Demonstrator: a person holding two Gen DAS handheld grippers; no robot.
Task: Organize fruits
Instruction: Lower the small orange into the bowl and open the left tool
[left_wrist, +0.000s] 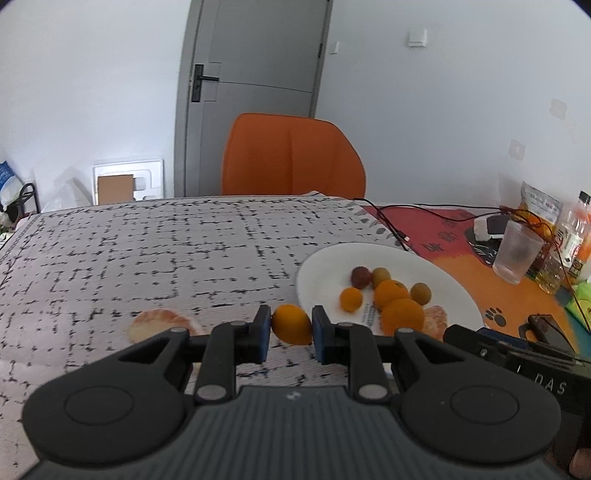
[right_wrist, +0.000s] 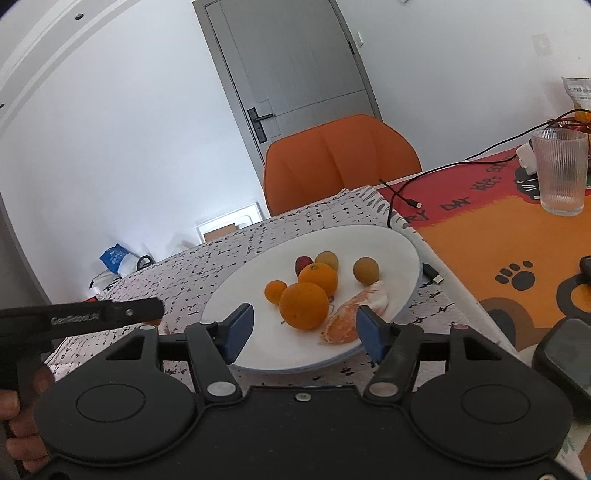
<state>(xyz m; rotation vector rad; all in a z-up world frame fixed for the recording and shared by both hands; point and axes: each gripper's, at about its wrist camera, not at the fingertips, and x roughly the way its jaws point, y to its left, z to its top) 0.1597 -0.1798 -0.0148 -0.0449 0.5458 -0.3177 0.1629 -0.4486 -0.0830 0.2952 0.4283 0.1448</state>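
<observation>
My left gripper (left_wrist: 291, 326) is shut on a small orange kumquat (left_wrist: 291, 325), held above the patterned tablecloth just left of the white plate (left_wrist: 325, 266). The plate holds two oranges (left_wrist: 400, 314), a small orange fruit (left_wrist: 351, 300), a red fruit (left_wrist: 360, 276), two brownish round fruits (left_wrist: 420, 292) and a peeled mandarin half (left_wrist: 436, 321). Another peeled mandarin half (left_wrist: 162, 323) lies on the cloth left of the gripper. My right gripper (right_wrist: 306, 330) is open and empty at the near rim of the plate (right_wrist: 258, 354), by the large orange (right_wrist: 303, 305) and peeled mandarin (right_wrist: 345, 325).
An orange chair (left_wrist: 291, 155) stands behind the table. A ribbed glass (right_wrist: 561, 173), bottles and a snack bag (left_wrist: 539, 203) stand at the right on an orange mat (right_wrist: 498, 229). Black cables (right_wrist: 402, 195) and a dark device (right_wrist: 565, 350) lie near the plate.
</observation>
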